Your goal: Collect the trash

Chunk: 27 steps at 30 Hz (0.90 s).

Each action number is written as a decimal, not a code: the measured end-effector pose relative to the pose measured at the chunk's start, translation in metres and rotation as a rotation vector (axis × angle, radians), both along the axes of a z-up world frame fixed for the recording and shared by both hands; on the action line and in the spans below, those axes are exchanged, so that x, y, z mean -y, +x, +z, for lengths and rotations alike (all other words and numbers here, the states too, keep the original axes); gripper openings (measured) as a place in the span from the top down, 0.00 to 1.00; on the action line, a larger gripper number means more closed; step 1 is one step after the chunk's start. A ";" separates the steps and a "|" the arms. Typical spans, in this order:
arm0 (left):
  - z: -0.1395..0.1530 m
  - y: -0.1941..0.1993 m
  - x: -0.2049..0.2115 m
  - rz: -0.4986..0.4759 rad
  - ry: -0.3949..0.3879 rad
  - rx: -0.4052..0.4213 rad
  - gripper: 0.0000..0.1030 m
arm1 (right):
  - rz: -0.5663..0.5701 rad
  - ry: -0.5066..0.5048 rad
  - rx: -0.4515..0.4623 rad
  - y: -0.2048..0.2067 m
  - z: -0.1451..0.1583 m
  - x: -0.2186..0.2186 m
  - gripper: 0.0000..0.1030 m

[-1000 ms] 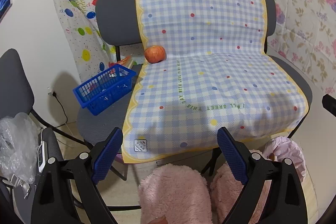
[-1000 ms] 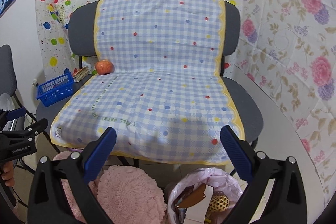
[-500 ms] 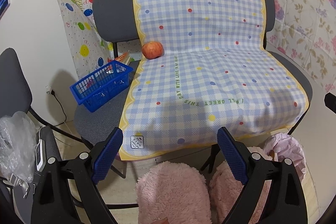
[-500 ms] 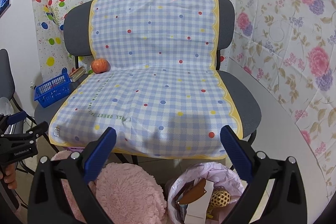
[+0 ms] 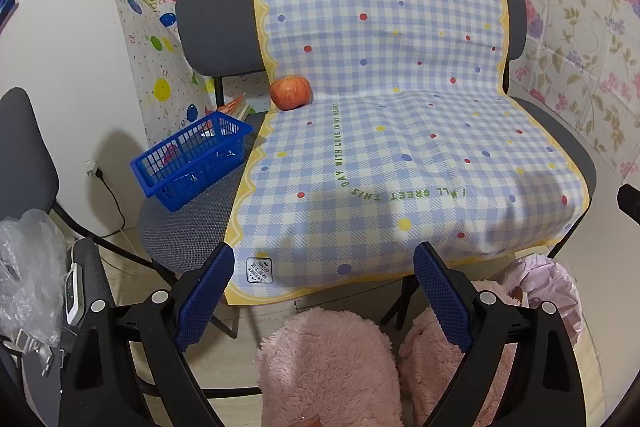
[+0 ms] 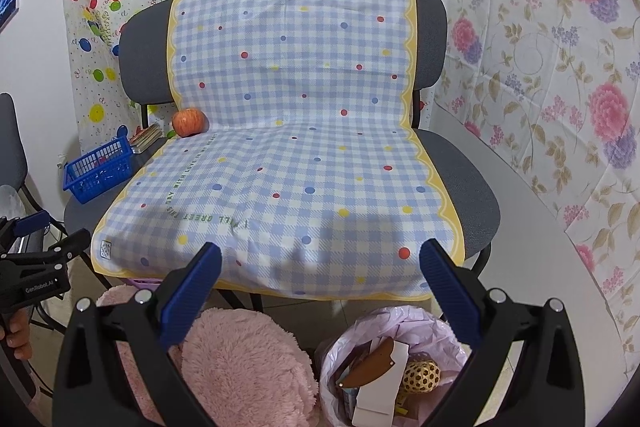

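Right gripper point(image 6: 320, 287) open, trash bag point(image 6: 384, 331) just below

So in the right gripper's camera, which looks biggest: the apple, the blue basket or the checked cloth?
1. Checked cloth, covering most of the chair.
2. Blue basket.
3. Apple, smallest.
Basket and apple sit about equally far away, so that order seems fair.

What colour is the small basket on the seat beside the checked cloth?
The basket is bright blue, plastic mesh. It shows best in the left wrist view.

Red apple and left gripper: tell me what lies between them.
Only bare checkered cloth between the red apple and the left gripper, per the left wrist view.
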<state>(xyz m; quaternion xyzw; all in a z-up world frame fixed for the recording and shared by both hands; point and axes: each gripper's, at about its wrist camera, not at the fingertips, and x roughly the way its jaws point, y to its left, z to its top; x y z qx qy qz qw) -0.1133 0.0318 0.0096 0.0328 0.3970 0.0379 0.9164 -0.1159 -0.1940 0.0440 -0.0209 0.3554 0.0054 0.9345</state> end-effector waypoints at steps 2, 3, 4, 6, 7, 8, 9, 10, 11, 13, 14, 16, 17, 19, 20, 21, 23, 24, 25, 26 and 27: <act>0.000 0.000 0.000 0.003 0.000 0.001 0.12 | -0.001 -0.003 0.001 0.000 0.000 0.000 0.06; 0.000 0.000 0.000 0.003 0.000 0.000 0.12 | -0.001 -0.003 0.001 0.000 0.000 0.000 0.06; 0.000 0.000 -0.001 0.001 -0.001 0.000 0.12 | -0.002 -0.002 0.001 0.000 -0.001 0.000 0.06; 0.000 0.001 -0.001 0.003 -0.002 0.001 0.12 | 0.000 0.002 0.001 -0.001 0.000 0.001 0.06; 0.000 0.001 -0.001 0.001 -0.001 0.001 0.12 | 0.004 0.004 0.001 0.000 0.000 0.001 0.06; 0.000 0.001 -0.001 0.000 -0.001 0.001 0.12 | 0.004 0.007 0.001 -0.001 -0.001 0.001 0.06; 0.000 0.001 -0.001 0.002 -0.001 0.001 0.12 | 0.001 0.007 0.001 -0.002 0.000 -0.001 0.06; 0.000 0.000 -0.001 0.002 -0.001 0.002 0.12 | 0.002 0.006 0.001 -0.002 0.000 -0.002 0.06; 0.000 0.000 -0.001 0.002 -0.002 0.002 0.12 | 0.000 0.006 0.002 -0.002 0.000 -0.003 0.06; 0.000 0.000 -0.002 0.003 -0.001 0.002 0.12 | 0.001 0.006 0.003 -0.003 0.000 -0.004 0.06; 0.000 0.001 -0.001 0.004 -0.002 0.003 0.12 | -0.003 0.005 0.004 -0.004 0.000 -0.005 0.06; 0.000 0.001 -0.003 0.002 -0.002 0.001 0.12 | -0.002 0.005 0.003 -0.004 0.000 -0.005 0.06; 0.000 0.001 -0.003 0.001 -0.003 0.001 0.12 | -0.003 0.005 0.002 -0.004 0.000 -0.006 0.06; 0.000 0.001 -0.002 -0.001 -0.001 -0.001 0.12 | -0.003 0.006 0.000 -0.004 0.000 -0.007 0.06; 0.001 0.001 -0.002 0.000 -0.001 0.000 0.12 | -0.001 0.006 0.000 -0.005 -0.001 -0.007 0.06; 0.001 0.002 -0.001 0.000 -0.001 -0.001 0.12 | -0.002 0.006 -0.001 -0.005 -0.001 -0.007 0.06; 0.001 0.001 -0.001 0.002 -0.004 0.001 0.12 | -0.001 0.006 -0.001 -0.005 -0.001 -0.007 0.06; 0.001 0.001 0.000 0.003 -0.002 0.001 0.12 | -0.001 0.006 -0.001 -0.005 -0.001 -0.007 0.06; 0.001 0.001 0.000 0.003 -0.002 0.001 0.12 | -0.001 0.008 -0.001 -0.005 -0.001 -0.007 0.06; 0.000 0.001 0.000 0.002 -0.002 0.000 0.12 | -0.001 0.008 -0.002 -0.005 -0.001 -0.007 0.06; 0.001 0.001 0.000 0.002 -0.003 -0.001 0.12 | 0.001 0.010 -0.004 -0.005 -0.002 -0.007 0.06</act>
